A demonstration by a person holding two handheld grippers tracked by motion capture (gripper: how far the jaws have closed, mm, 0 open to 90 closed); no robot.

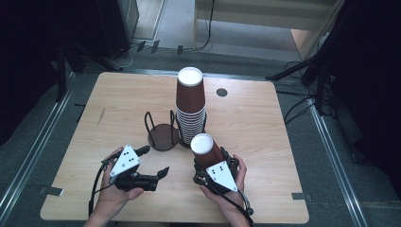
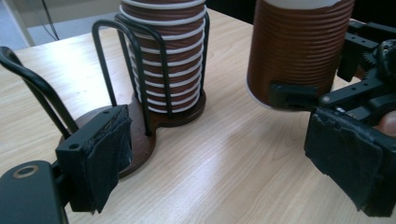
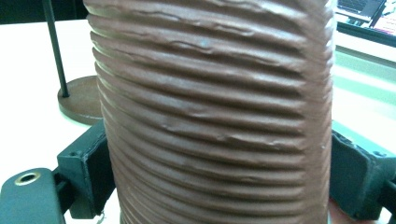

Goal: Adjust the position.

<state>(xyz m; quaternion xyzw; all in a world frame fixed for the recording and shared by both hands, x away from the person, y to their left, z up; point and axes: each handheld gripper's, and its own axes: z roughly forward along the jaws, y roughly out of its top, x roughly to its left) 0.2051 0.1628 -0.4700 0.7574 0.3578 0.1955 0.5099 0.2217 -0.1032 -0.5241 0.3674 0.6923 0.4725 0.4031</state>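
Two hands low in the frame work the grippers: right gripper, jaws clamped on a ribbed brown cup at lower centre, should stay gentle and upright toward the cup holder; left gripper waits wide open, empty.

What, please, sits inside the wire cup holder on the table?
A stack of brown cups fills one bay of the wire cup holder; the other bay is empty. The stack's base is covered by the held cup.
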